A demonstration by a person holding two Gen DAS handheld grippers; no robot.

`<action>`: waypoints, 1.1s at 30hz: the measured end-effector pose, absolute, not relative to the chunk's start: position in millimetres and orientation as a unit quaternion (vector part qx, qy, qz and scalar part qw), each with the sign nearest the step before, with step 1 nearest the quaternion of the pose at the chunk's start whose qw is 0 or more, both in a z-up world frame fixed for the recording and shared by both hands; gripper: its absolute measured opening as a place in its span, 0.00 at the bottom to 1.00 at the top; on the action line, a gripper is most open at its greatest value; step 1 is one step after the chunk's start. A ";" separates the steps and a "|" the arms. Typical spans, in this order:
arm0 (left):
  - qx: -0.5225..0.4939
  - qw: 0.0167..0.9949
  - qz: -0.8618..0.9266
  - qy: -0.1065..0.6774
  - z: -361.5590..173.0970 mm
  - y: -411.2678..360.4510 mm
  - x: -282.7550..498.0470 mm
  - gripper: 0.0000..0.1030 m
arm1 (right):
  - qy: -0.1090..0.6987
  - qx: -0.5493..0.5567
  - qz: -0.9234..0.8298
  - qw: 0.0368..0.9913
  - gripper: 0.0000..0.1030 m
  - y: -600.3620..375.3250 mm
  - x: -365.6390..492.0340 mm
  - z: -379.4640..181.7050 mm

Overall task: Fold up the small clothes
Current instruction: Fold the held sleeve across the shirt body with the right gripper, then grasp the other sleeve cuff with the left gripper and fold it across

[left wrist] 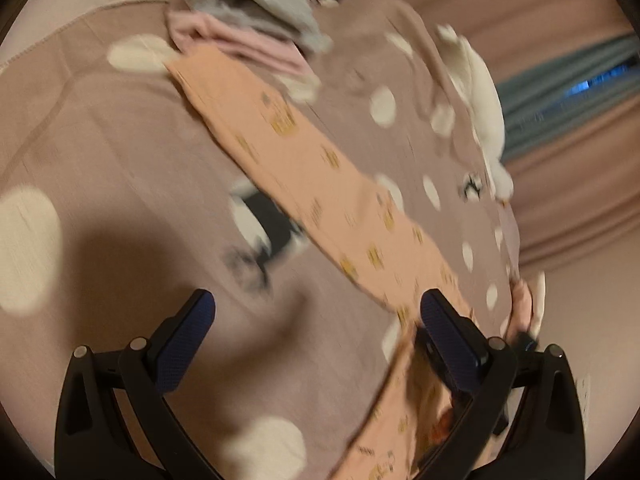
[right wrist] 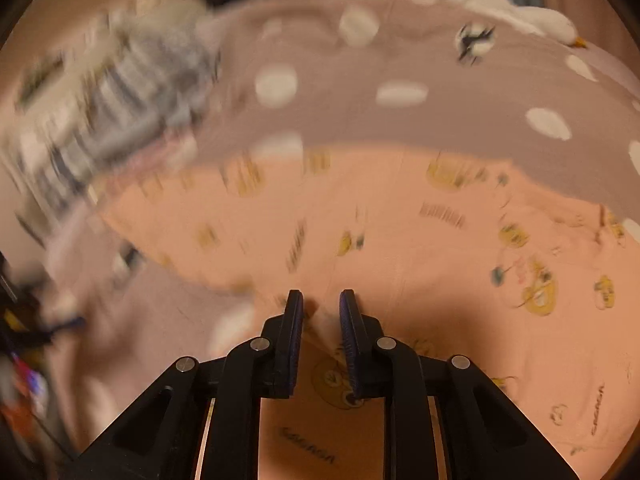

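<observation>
- Peach printed garment (left wrist: 320, 184) lies flat, long strip across mauve bedspread (left wrist: 120, 152) with white dots.
- Left gripper (left wrist: 316, 312) jaws wide, empty.
- Right gripper (right wrist: 320, 300) jaws narrow, garment fold between; grip unclear.
- Grey/pink clothes pile (left wrist: 256, 20) beyond.

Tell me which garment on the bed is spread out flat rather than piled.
The peach printed garment, stretched across the bedspread. The grey and pink clothes sit heaped at its far end.
</observation>
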State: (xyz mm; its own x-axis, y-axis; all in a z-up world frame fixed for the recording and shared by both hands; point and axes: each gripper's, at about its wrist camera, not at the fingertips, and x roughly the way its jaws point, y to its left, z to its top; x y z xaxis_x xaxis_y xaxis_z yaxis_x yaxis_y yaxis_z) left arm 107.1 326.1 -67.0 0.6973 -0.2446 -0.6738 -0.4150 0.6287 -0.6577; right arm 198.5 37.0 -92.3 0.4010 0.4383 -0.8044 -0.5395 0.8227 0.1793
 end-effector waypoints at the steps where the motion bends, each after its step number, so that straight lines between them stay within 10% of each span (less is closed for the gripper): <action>1: -0.435 0.816 0.054 0.378 -66.5 336.9 108.0 1.00 | 0.453 -0.061 0.298 0.838 0.22 38.6 195.6 -87.7; 12: -0.535 0.781 0.084 0.312 -89.5 418.8 137.4 0.98 | 0.421 0.045 0.344 0.838 0.22 -19.1 169.4 -54.4; 22: -0.571 0.770 0.074 0.277 -107.4 442.0 165.6 0.78 | 0.405 0.077 0.329 0.849 0.22 -78.0 142.2 -49.0; 27: -0.561 0.770 0.104 0.284 -111.9 449.5 177.9 0.46 | 0.401 0.089 0.311 0.857 0.22 -90.0 139.1 -48.8; 29: -0.537 0.771 0.135 0.316 -114.8 450.4 185.1 0.05 | 0.404 0.095 0.303 0.858 0.22 -94.3 138.6 -51.2; 33: -0.477 0.793 0.168 0.341 -100.0 440.4 187.9 0.04 | 0.407 0.102 0.294 0.859 0.22 -102.7 135.5 -55.0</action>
